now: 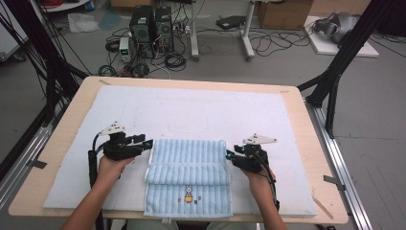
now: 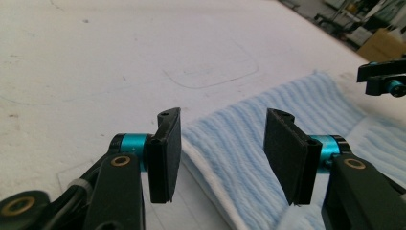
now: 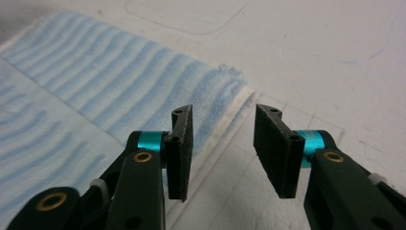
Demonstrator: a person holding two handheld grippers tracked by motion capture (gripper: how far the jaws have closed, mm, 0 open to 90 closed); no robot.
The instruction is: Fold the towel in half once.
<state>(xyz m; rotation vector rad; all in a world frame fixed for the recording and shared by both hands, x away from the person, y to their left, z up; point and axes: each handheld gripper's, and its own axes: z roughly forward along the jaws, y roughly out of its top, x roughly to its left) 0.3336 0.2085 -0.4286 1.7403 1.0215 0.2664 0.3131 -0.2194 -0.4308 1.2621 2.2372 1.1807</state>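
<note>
- The left gripper point(image 1: 147, 142) stands with its jaws apart and nothing pinched between them; in the left gripper view the pads point(image 2: 165, 155) hang just over the far-left corner of the blue striped towel point(image 1: 187, 175), not pressing it.
- The right gripper point(image 1: 229, 155) is likewise parted and empty, its pads point(image 3: 181, 151) straddling the towel's white-hemmed right edge in the right gripper view.
- The towel lies partly folded at the near middle of the white mat point(image 1: 191, 110), its upper layer doubled toward the person and a small embroidered motif point(image 1: 189, 195) showing on the near strip.
- Judged from this, the fold looks freshly laid and loose: a pad dragging as either hand draws off could snag the terry loops and pull the corner back open.
- If the grippers close again for another fold, an uneven bite, one layer on the left and two on the right, would likely skew the edges.
- The towel's near end sits at the edge of the wooden table point(image 1: 306, 143); a pull toward the person might slide it off.
</note>
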